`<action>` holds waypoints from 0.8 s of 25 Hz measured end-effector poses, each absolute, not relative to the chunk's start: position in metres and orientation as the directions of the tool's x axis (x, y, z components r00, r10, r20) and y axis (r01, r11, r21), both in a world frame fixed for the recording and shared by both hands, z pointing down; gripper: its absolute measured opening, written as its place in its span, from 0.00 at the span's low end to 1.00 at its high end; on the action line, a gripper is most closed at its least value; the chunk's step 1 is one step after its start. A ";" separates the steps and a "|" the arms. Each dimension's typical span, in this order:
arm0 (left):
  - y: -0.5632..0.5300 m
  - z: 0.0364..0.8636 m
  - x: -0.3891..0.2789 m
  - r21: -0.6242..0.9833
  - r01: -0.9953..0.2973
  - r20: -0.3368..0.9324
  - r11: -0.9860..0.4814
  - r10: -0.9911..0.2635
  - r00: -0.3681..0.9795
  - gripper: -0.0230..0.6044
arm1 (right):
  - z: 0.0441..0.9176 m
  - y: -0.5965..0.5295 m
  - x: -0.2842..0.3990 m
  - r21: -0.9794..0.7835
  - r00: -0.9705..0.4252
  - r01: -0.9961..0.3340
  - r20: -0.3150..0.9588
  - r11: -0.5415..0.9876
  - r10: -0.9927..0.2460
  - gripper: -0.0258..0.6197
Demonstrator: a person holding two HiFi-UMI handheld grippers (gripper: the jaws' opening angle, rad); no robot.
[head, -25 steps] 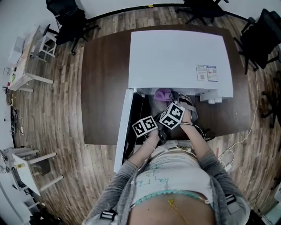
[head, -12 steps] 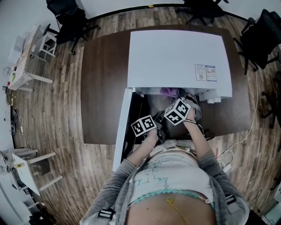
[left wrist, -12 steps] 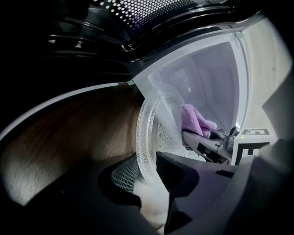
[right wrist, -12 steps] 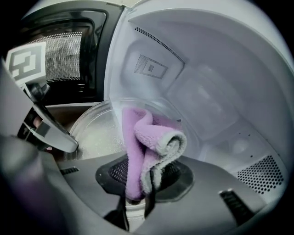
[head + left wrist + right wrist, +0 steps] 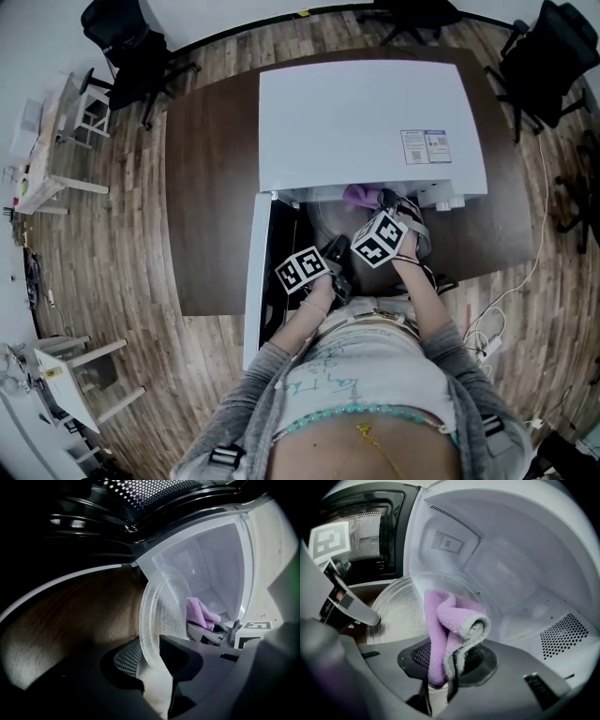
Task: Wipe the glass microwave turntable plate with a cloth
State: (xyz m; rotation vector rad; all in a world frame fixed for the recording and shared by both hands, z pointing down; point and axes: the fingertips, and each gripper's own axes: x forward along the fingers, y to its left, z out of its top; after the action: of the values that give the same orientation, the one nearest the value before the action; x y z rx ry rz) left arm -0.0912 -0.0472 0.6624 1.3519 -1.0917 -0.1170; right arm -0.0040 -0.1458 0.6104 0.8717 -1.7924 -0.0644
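Gripping the glass plate on edge, centre frame, by its lower rim in the left gripper jaws. Pinching the purple cloth in the right gripper jaws, plate face directly beyond, toward the left of frame.

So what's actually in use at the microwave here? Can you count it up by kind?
microwave: 1
glass turntable plate: 1
purple cloth: 1
tongs: 2 (left tongs clamped on the plate's rim, right tongs clamped on the cloth)
Total: 5
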 end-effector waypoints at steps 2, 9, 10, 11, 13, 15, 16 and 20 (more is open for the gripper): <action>-0.047 0.661 -0.091 0.816 -0.499 0.555 0.292 -0.636 0.536 0.24 | 0.610 -0.143 -0.002 0.437 -0.138 -0.529 0.802 0.727 -0.582 0.21; -0.047 0.662 -0.092 0.816 -0.498 0.555 0.294 -0.638 0.534 0.24 | 0.615 -0.133 0.003 0.424 -0.129 -0.537 0.813 0.729 -0.568 0.21; -0.047 0.662 -0.092 0.816 -0.497 0.555 0.294 -0.637 0.535 0.24 | 0.615 -0.131 0.004 0.421 -0.128 -0.539 0.815 0.730 -0.565 0.21; -0.047 0.662 -0.092 0.817 -0.497 0.555 0.294 -0.637 0.535 0.24 | 0.616 -0.130 0.004 0.418 -0.128 -0.539 0.817 0.731 -0.562 0.21; -0.047 0.662 -0.092 0.817 -0.495 0.555 0.296 -0.637 0.536 0.24 | 0.617 -0.126 0.005 0.414 -0.126 -0.541 0.821 0.732 -0.557 0.21; -0.047 0.662 -0.092 0.818 -0.493 0.555 0.298 -0.635 0.537 0.24 | 0.619 -0.123 0.005 0.413 -0.123 -0.540 0.823 0.734 -0.554 0.21; -0.047 0.662 -0.092 0.818 -0.492 0.555 0.298 -0.635 0.538 0.24 | 0.619 -0.120 0.005 0.411 -0.124 -0.538 0.825 0.735 -0.552 0.21; -0.047 0.662 -0.092 0.818 -0.491 0.554 0.298 -0.635 0.538 0.23 | 0.624 -0.112 0.004 0.400 -0.124 -0.535 0.834 0.744 -0.538 0.21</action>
State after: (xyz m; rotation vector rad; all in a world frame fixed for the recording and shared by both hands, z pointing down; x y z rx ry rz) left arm -0.0921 -0.0475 0.6622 1.3401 -1.0847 -0.1259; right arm 0.0041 -0.1124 0.6241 0.8446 -1.7693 -0.0031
